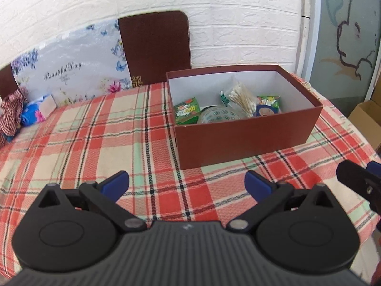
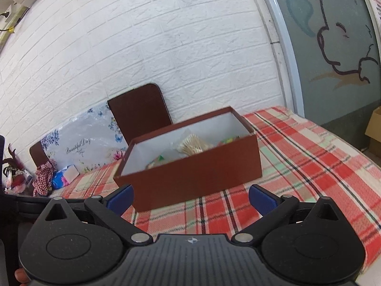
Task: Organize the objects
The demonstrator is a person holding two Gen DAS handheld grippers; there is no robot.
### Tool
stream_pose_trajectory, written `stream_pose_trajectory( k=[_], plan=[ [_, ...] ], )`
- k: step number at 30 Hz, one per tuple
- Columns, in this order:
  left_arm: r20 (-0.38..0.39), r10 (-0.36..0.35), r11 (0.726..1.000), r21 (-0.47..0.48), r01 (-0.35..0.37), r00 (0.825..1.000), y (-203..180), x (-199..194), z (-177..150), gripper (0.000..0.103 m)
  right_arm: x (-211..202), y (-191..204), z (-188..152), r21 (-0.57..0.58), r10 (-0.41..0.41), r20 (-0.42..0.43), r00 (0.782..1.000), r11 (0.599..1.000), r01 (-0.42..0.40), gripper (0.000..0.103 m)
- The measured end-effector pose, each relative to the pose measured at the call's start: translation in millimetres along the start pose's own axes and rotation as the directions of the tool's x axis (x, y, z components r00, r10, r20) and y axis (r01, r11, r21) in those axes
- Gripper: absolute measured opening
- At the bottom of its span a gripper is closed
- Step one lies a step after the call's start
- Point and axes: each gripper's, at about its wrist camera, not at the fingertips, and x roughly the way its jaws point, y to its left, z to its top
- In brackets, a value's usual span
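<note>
A dark red open box [image 1: 243,140] stands on the plaid tablecloth, also in the right wrist view [image 2: 190,178]. Inside lie a green packet [image 1: 187,113], a round patterned tin [image 1: 220,116], a bag of cotton swabs [image 1: 243,97] and a green and blue packet [image 1: 268,106]. My left gripper [image 1: 187,184] is open and empty, hovering in front of the box. My right gripper [image 2: 190,199] is open and empty, just before the box's near wall. Part of the right gripper shows at the right edge of the left wrist view [image 1: 359,181].
The box's brown lid [image 1: 154,47] and a floral board [image 1: 73,71] lean against the white brick wall. A tissue pack [image 1: 35,112] and a red checked cloth [image 1: 12,112] lie at the table's far left. A cardboard box [image 1: 369,119] sits beyond the table's right edge.
</note>
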Motion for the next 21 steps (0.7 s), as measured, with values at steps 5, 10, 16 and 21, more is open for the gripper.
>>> stream_pose_trajectory(
  k=[5, 10, 16, 21],
  plan=[
    [-0.025, -0.004, 1.0, -0.031, 0.003, 1.0, 7, 7, 7, 0.103, 10, 4, 11, -0.01, 0.007, -0.007, 1.0, 1.0, -0.007, 0.103],
    [-0.055, 0.006, 0.998, -0.061, -0.009, 0.998, 11, 12, 4, 0.103, 20, 7, 10, 0.012, 0.02, -0.042, 0.999, 1.0, -0.02, 0.103],
    [-0.097, 0.027, 0.996, -0.079, -0.034, 0.995, 18, 21, -1, 0.103, 34, 10, 4, 0.016, 0.017, -0.095, 0.995, 1.0, -0.016, 0.103],
    [-0.109, 0.048, 0.995, -0.079, -0.057, 0.993, 22, 28, -1, 0.103, 40, 7, 5, 0.029, 0.015, -0.089, 0.996, 1.0, -0.012, 0.103]
  ],
)
